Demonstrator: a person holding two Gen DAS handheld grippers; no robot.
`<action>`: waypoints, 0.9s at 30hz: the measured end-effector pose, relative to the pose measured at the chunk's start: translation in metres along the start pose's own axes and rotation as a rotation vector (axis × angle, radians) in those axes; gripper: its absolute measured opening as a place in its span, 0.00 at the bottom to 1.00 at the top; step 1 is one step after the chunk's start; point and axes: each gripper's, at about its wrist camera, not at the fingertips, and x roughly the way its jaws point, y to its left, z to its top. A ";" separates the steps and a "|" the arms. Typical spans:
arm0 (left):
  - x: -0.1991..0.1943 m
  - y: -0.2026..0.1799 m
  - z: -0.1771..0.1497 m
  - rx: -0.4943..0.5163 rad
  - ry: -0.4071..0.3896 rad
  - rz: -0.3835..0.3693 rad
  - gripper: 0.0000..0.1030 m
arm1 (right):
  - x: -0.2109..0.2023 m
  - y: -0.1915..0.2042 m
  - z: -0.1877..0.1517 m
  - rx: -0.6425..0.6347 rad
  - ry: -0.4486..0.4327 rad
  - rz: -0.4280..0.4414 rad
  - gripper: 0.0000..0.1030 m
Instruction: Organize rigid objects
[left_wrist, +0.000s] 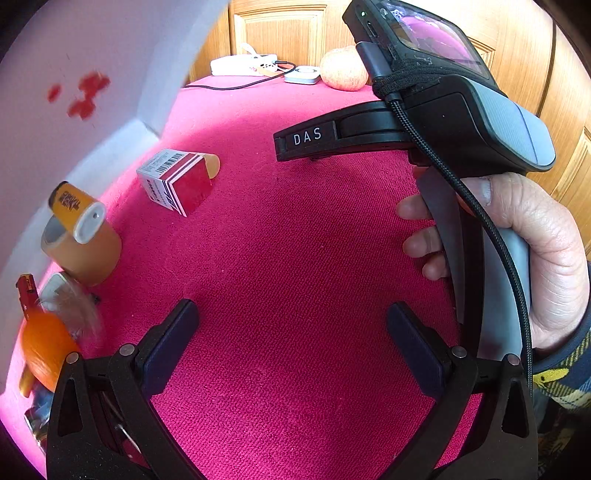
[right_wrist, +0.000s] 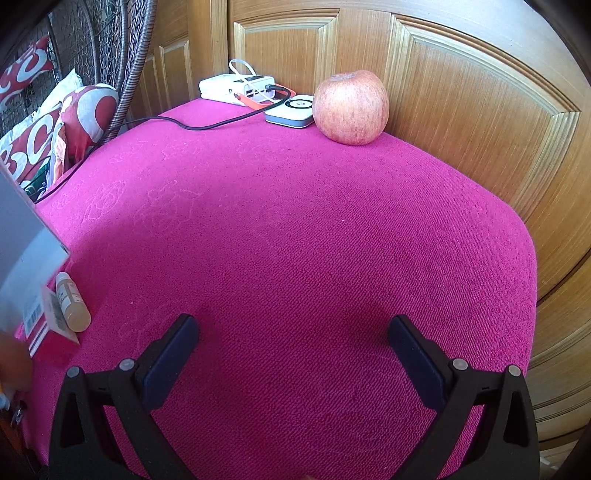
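This is a room in a home. The worktop (right_wrist: 295, 240) is covered with a bright pink woven cloth and stands against panelled wooden doors (right_wrist: 461, 92) at twelve to three o'clock. At twelve o'clock on the cloth lie an apple (right_wrist: 351, 107), a white power bank (right_wrist: 236, 86) with a black cable (right_wrist: 207, 123) plugged in, and a small white square device (right_wrist: 291, 110). At ten o'clock a wicker hanging chair (right_wrist: 129, 66) holds red-and-white patterned cushions (right_wrist: 85, 114). Household odds and ends crowd the nine o'clock edge: a roll of brown tape (left_wrist: 83, 251), a small box (left_wrist: 177, 181) and a small bottle (right_wrist: 72, 302).
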 end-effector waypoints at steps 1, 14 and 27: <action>0.000 0.000 0.000 0.001 0.000 0.001 1.00 | 0.000 0.000 0.000 -0.001 0.001 0.000 1.00; 0.001 0.002 -0.001 0.001 -0.001 0.001 1.00 | 0.000 -0.001 0.001 0.000 0.001 0.002 1.00; 0.002 0.002 -0.001 0.001 -0.001 0.002 1.00 | 0.001 -0.001 0.001 0.001 0.000 0.001 1.00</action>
